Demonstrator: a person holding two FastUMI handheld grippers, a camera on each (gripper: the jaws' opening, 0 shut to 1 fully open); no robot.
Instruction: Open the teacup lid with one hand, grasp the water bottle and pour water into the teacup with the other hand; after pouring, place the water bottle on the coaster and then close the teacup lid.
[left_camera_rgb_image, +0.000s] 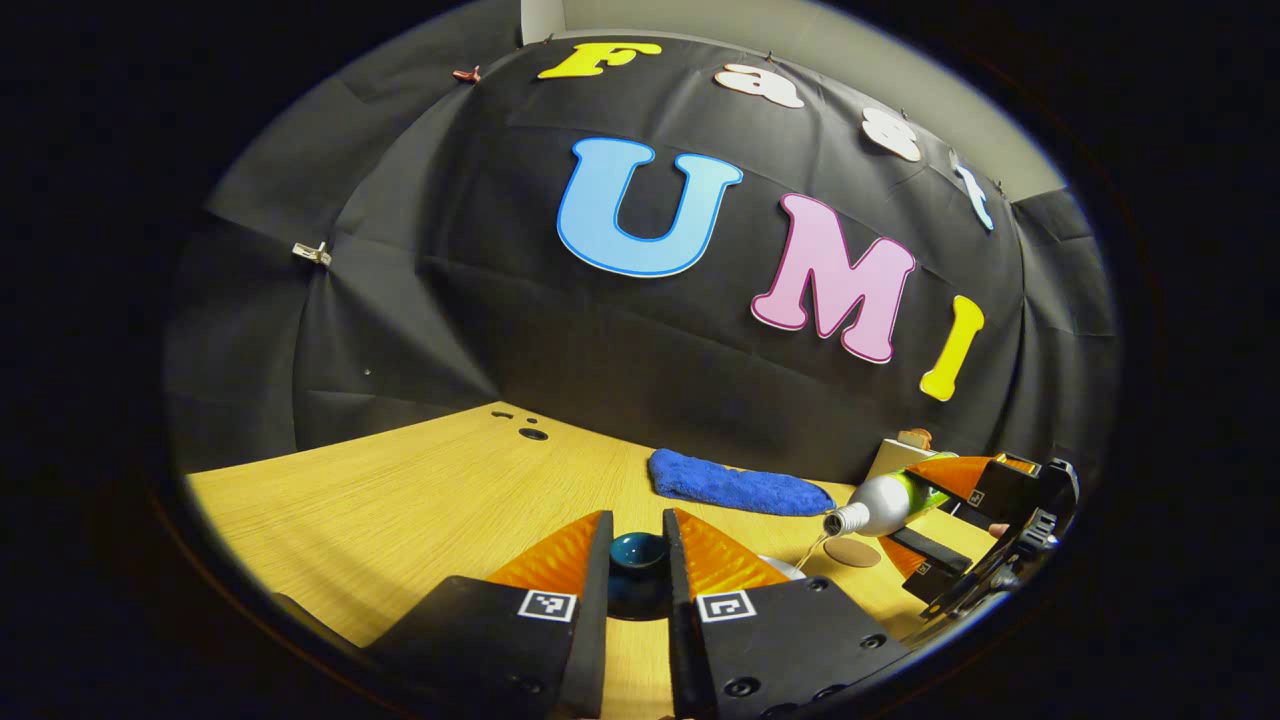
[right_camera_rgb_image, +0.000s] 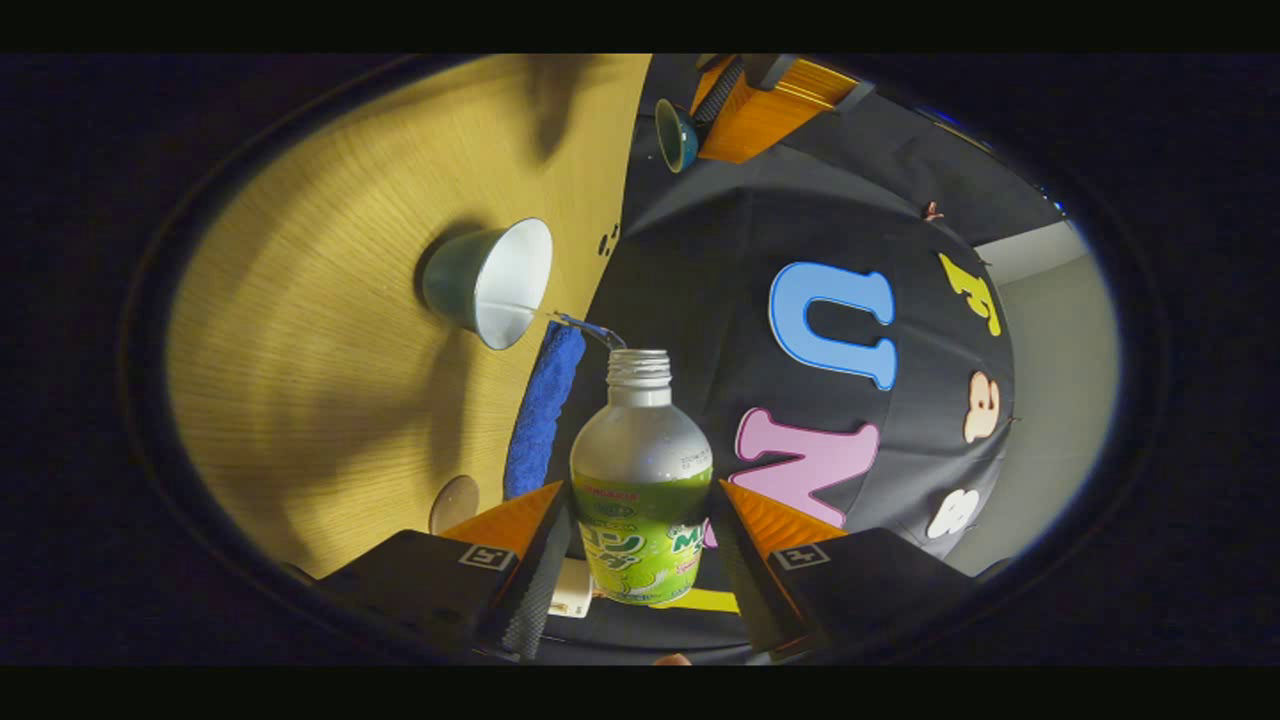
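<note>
A: What does the left gripper (left_camera_rgb_image: 637, 560) hold in the left gripper view?

B: The teacup lid (left_camera_rgb_image: 638, 553), dark teal, clamped between its two fingers above the wooden counter (left_camera_rgb_image: 400, 510). In the right gripper view the same lid (right_camera_rgb_image: 676, 136) shows at the top, held off the counter by the far gripper (right_camera_rgb_image: 700, 130).

A: And the right gripper (right_camera_rgb_image: 640, 560)?

B: Its fingers press on both sides of the water bottle (right_camera_rgb_image: 641, 480), on the green label. The bottle is uncapped and tipped over, its mouth pointing toward the teacup (right_camera_rgb_image: 490, 280). A thin stream of water (right_camera_rgb_image: 585, 327) runs from the mouth to the cup's rim.

A: Where is the teacup?

B: It stands open on the counter, dark outside and white inside, between the bottle mouth and the counter's middle. In the left gripper view only a pale edge of it (left_camera_rgb_image: 785, 567) shows beside the left gripper's finger, with the tilted bottle (left_camera_rgb_image: 880, 505) and its stream just above.

A: What else lies on the counter?

B: A round brown coaster (left_camera_rgb_image: 852, 552) lies bare below the bottle, near the cup. A folded blue cloth (left_camera_rgb_image: 735, 487) lies along the counter's far edge against the booth wall, and two small holes (left_camera_rgb_image: 527, 428) mark the counter near that edge.
</note>
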